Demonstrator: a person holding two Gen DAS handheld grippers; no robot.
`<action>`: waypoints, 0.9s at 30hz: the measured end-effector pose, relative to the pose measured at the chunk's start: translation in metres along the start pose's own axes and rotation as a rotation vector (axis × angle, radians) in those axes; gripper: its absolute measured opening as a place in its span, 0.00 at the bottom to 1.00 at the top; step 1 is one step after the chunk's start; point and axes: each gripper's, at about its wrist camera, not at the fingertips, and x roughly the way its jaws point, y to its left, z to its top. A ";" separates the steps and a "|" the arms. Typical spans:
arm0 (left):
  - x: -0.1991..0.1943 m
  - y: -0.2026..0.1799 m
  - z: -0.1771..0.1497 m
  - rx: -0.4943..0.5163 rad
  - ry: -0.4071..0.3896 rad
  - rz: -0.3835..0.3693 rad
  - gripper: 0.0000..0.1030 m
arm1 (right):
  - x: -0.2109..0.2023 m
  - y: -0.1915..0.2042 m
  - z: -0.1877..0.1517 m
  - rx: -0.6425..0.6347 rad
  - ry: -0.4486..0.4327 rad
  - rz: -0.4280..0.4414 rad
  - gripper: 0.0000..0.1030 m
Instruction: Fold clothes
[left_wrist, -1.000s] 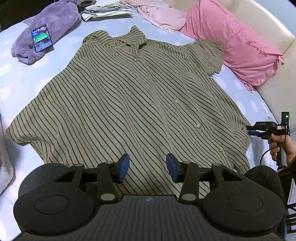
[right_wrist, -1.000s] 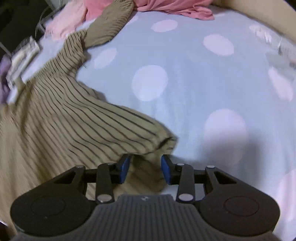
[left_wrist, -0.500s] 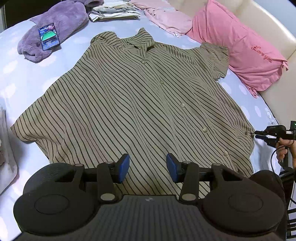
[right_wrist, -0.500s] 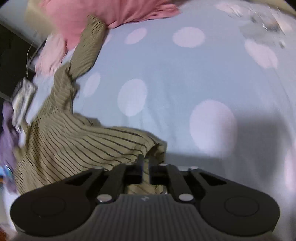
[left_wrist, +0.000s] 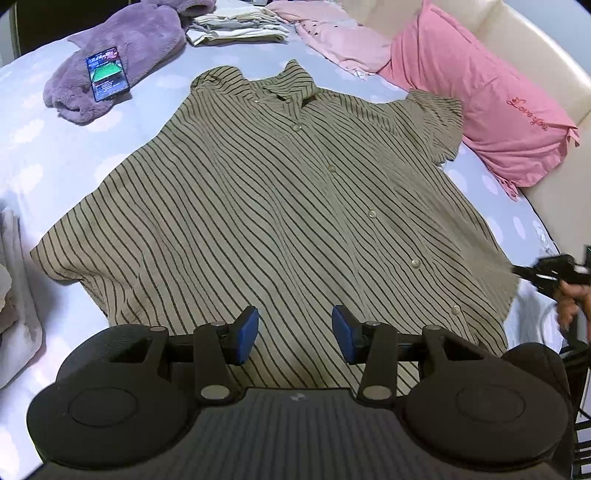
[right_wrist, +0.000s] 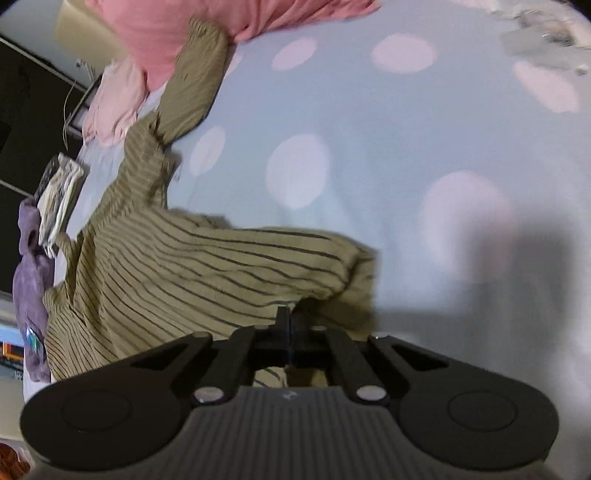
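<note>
A pale blue bed sheet (left_wrist: 55, 155) with faint pink dots is covering the bed; a fuzzy purple garment (left_wrist: 122, 48) is lying near its far left corner, and a phone (left_wrist: 108, 73) with a lit screen is resting on top of it. Just beside the purple garment a small stack of folded light clothes (left_wrist: 236, 27) is sitting, with a pale pink garment (left_wrist: 340, 40) lying to its right; a deep pink pillow (left_wrist: 480, 107) with red embroidered lettering is leaning against the cream headboard (left_wrist: 546, 74), and a white cloth (left_wrist: 14, 295) is bunching at the left edge.
</note>
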 end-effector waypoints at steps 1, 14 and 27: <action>0.002 0.002 0.000 -0.002 0.002 0.000 0.40 | -0.009 -0.005 -0.001 -0.001 -0.018 -0.004 0.00; 0.001 0.015 0.012 0.026 -0.042 0.010 0.40 | -0.007 0.028 0.012 -0.293 -0.091 -0.204 0.34; 0.053 0.132 0.116 -0.081 -0.178 0.185 0.50 | 0.059 0.234 -0.015 -0.919 -0.095 0.000 0.40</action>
